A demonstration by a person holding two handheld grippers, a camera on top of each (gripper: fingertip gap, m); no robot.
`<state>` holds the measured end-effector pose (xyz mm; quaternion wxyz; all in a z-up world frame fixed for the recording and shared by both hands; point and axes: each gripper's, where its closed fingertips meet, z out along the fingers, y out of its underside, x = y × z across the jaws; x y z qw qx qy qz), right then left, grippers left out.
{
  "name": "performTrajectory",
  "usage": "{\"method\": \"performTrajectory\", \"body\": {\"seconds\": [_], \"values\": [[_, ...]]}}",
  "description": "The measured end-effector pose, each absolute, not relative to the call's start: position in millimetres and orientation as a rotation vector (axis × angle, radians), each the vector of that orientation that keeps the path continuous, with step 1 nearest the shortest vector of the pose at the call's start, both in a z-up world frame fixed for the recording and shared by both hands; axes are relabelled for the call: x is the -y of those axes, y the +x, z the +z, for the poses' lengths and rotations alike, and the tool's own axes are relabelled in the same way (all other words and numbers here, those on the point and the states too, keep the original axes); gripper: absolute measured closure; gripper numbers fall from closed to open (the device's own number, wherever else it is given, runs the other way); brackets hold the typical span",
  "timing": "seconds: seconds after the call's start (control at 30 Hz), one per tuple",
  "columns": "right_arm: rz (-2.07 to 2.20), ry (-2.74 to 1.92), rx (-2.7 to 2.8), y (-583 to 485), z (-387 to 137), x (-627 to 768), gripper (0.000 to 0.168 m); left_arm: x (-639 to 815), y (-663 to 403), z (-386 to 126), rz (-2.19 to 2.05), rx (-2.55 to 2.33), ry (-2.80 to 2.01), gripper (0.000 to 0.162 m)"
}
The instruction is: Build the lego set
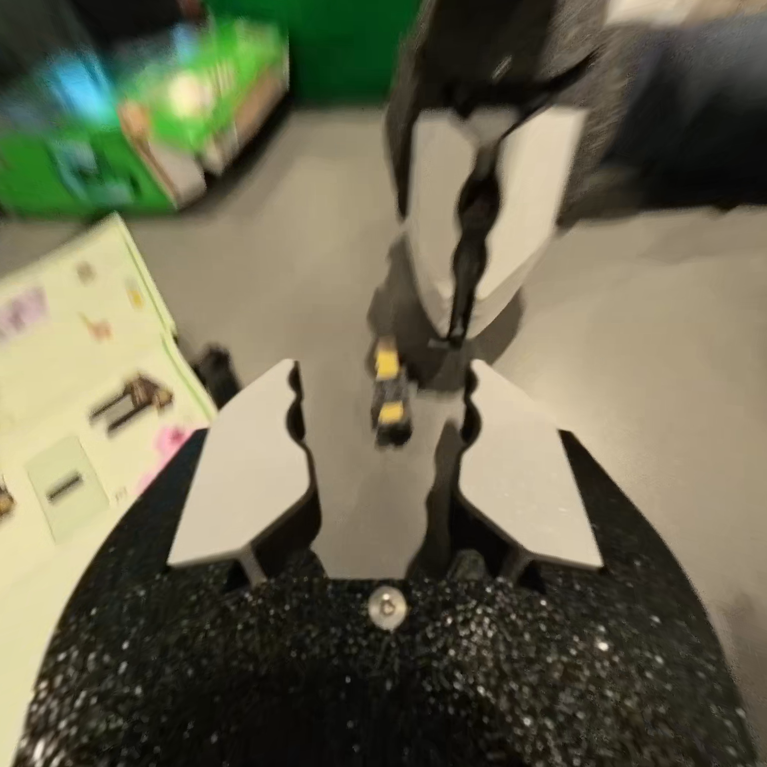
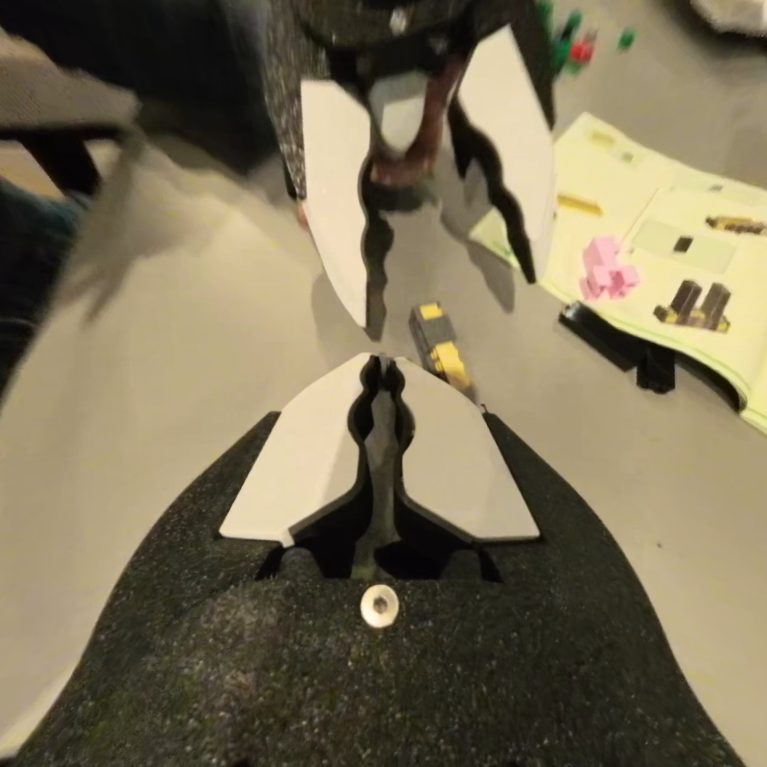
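My right gripper (image 2: 384, 357) pinches a thin dark piece at its tips while my left gripper (image 1: 384, 375) gapes, ready for the black-and-yellow block (image 1: 389, 396) on the surface (image 1: 257, 265).

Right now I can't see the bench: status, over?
Left gripper open, empty. Right gripper shut on a small dark piece. Yellow-and-grey lego assembly on the table, ungripped. Instruction booklet alongside, nothing blocking.
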<state>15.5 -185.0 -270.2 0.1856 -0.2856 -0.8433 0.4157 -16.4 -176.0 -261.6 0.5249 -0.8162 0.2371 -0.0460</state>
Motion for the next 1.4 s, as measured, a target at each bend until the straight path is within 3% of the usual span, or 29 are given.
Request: {"method": "performTrajectory", "body": {"seconds": [0.03, 0.23, 0.47, 0.73, 0.9, 1.03, 1.23, 1.33, 1.4], "values": [[1.28, -0.797, 2.338, 17, -260, 189, 0.164, 177, -9, -251, -0.121, -0.59, -1.879, 0.094], [1.787, -0.759, 2.163, 31, -222, 199, 0.164, 182, 21, -236, -0.04, -0.74, -1.671, 0.12], [2.178, -0.67, 1.889, 36, -184, 195, 0.164, 168, 26, -206, 0.06, -0.509, -1.58, 0.133], [2.243, -0.603, 1.656, 38, -161, 176, 0.164, 157, 35, -176, -0.192, -0.273, -1.457, 0.14], [2.215, -0.585, 1.643, 40, -158, 175, 0.164, 158, 49, -163, -0.395, -0.272, -1.373, 0.128], [2.221, -0.588, 1.61, 39, -154, 171, 0.164, 156, 44, -160, -0.409, -0.24, -1.387, 0.146], [2.204, -0.602, 1.585, 39, -154, 164, 0.163, 150, 41, -159, -0.377, -0.227, -1.433, 0.146], [2.146, -0.69, 1.513, 35, -149, 142, 0.15, 147, 29, -161, -0.335, -0.224, -1.51, 0.146], [2.106, -0.797, 1.387, 31, -146, 112, 0.154, 142, 24, -171, -0.304, -0.304, -1.654, 0.146]]}}
